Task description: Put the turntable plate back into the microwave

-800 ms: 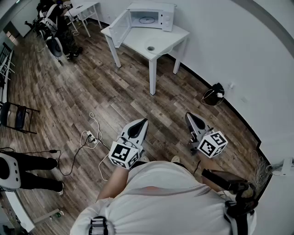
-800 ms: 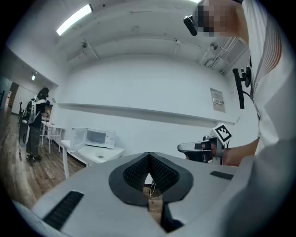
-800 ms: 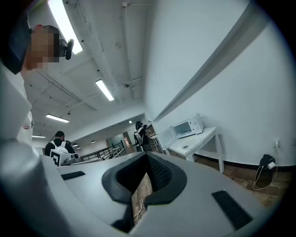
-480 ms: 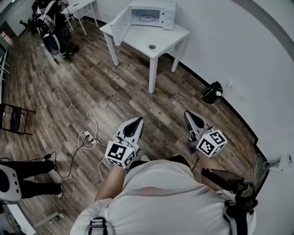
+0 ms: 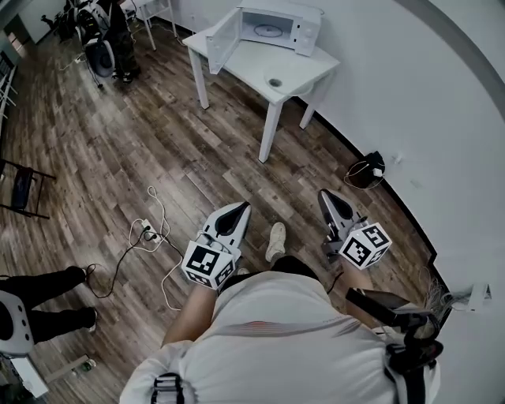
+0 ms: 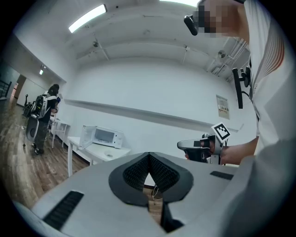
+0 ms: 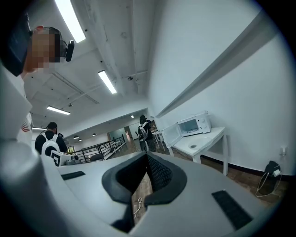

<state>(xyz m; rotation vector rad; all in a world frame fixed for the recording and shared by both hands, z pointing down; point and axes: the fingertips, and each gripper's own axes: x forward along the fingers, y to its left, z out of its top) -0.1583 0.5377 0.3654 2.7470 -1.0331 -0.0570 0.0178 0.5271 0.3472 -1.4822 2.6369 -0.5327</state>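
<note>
grippers first: the left gripper [image 5: 241,211] and the right gripper [image 5: 327,200] are held about level in front of the person's body, side by side and apart from each other. each has its jaws pressed together at the tips with nothing between them — only floor shows through the gap behind the pads. between them a shoe [image 5: 274,241] shows on the wood floor [image 5: 158,150], and a cable [image 5: 154,230] trails off to the left. far ahead, well apart from both grippers, stands the white table [image 5: 251,57]. on its near part lies a small round disc [image 5: 274,82], which i take to be the turntable plate, though it is too small to be sure. behind it, at the back of the table by the wall, sits the microwave [image 5: 290,24] with its door [image 5: 224,30] swung open to the left; something round shows inside too, and i cannot tell what. the disc lies ahead between the lines of the two grippers, a shade nearer the left one's side, so neither hand has a real lead. the coming move, as i judge it, is a walk up to the table before either pair of jaws can spread for the pick.
</note>
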